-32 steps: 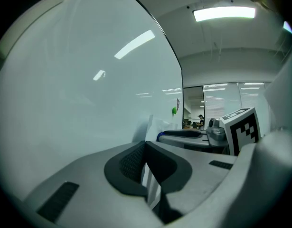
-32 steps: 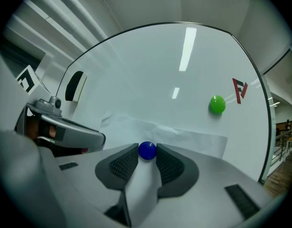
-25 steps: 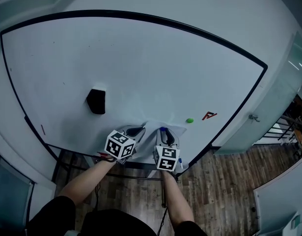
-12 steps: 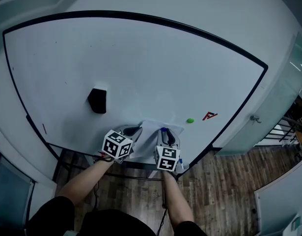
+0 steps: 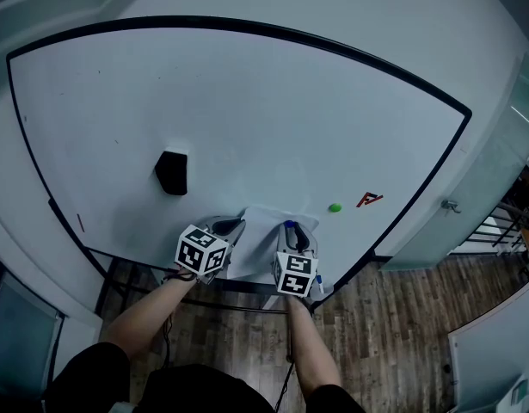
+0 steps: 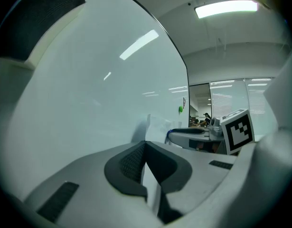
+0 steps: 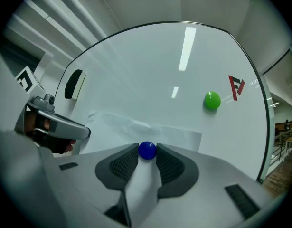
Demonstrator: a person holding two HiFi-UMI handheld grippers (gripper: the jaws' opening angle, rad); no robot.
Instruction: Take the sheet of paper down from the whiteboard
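A white sheet of paper (image 5: 262, 222) lies against the lower part of the whiteboard (image 5: 247, 101). My left gripper (image 5: 236, 225) is at the sheet's left edge, and in the left gripper view its jaws (image 6: 145, 146) are shut with a strip of the paper (image 6: 151, 184) pinched between the pads. My right gripper (image 5: 288, 229) sits over the sheet's middle. Its jaws are closed on a round blue magnet (image 7: 147, 150) that rests on the paper (image 7: 169, 136). The sheet looks creased toward its left side.
A black eraser (image 5: 171, 173) clings to the board up and left of the sheet. A green magnet (image 5: 335, 206) and a red logo magnet (image 5: 367, 200) sit to the right. The board's black lower frame (image 5: 101, 256) runs just under the grippers, above wood flooring (image 5: 393, 317).
My left gripper has drifted slightly to the left with the paper's edge in it. The right gripper has stayed on the blue magnet.
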